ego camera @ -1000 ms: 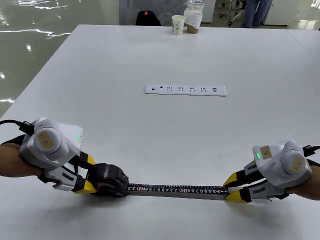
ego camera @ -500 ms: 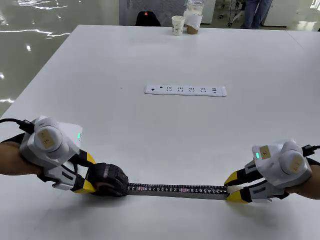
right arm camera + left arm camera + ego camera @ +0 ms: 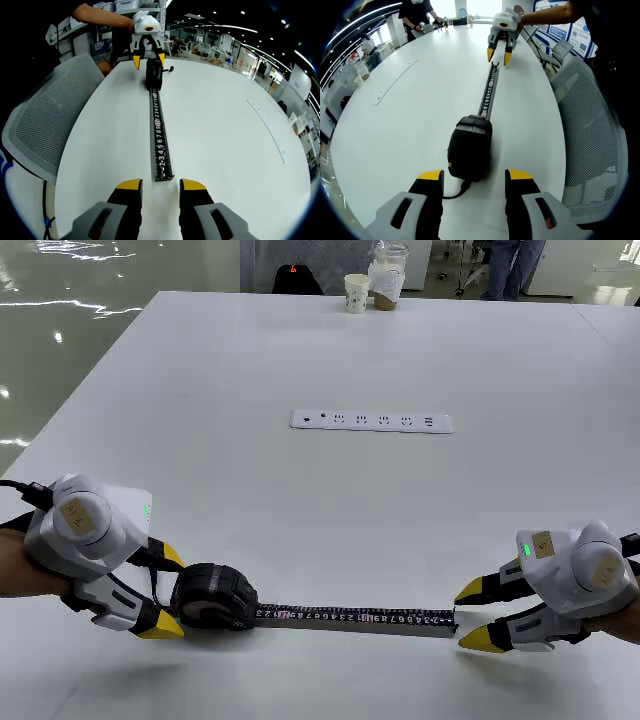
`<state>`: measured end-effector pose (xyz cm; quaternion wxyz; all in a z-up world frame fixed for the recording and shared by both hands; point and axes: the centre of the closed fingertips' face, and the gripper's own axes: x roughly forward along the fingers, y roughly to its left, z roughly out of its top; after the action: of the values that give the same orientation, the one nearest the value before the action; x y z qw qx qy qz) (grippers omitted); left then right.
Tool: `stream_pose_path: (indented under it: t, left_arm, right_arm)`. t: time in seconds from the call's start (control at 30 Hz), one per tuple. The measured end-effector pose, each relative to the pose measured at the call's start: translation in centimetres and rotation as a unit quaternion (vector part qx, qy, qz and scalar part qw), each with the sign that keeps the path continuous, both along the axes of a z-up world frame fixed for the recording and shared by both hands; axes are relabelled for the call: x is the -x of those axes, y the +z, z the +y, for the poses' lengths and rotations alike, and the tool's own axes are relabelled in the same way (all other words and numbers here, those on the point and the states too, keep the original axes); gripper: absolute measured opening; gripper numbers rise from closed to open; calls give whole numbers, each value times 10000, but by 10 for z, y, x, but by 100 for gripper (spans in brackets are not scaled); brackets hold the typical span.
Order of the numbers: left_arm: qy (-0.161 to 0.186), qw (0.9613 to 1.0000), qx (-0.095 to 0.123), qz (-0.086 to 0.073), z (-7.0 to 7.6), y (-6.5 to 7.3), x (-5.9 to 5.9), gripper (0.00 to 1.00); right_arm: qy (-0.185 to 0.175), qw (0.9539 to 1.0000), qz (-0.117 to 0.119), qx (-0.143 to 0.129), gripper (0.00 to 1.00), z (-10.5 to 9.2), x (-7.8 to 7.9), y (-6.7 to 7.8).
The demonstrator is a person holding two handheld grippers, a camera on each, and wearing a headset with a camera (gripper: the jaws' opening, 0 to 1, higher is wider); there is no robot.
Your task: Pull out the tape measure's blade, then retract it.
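Gaping apart, the yellow-tipped jaws of the left tool (image 3: 166, 592) grip nothing; the black case of the tape measure (image 3: 215, 595) lies just ahead of their tips. In the left gripper view the case (image 3: 470, 150) sits beyond the tips, and a thin black cord trails from it back into the gap. The right tool (image 3: 470, 618) is likewise spread, its jaws to either side of the free end of the blade (image 3: 350, 618) and apart from it; in the right gripper view that end stops just short of the tips.

The blade lies flat on the white surface (image 3: 300, 350), drawn out straight from the case to the right tool, numbers facing up. Farther across the surface, well apart from both tools, lies a white power strip (image 3: 372, 420), and a paper cup (image 3: 356, 290) stands near the far edge. A mesh chair (image 3: 590, 125) stands beside the surface.
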<state>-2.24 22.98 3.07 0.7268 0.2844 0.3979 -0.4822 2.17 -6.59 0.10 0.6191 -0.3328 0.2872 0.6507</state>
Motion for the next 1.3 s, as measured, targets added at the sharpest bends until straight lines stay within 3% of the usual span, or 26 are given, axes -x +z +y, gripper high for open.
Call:
stream_pose_path:
  t: [0.33,0.77,1.03,1.3]
  left_arm:
    - [358,9992,155,0,5,1,11,55]
    - [793,9957,476,-22,-1,1,27,65]
    - [1103,9913,707,-86,-5,2,36,69]
    - [1476,9842,961,-179,-10,1,50,75]
  right_arm:
    - [-250,9997,18,-63,35,-6,10,2]
    - [-621,9977,46,-277,47,-5,25,8]
    - [-947,9946,138,-398,51,-5,38,8]
    - [-1256,9907,205,-492,58,-4,52,9]
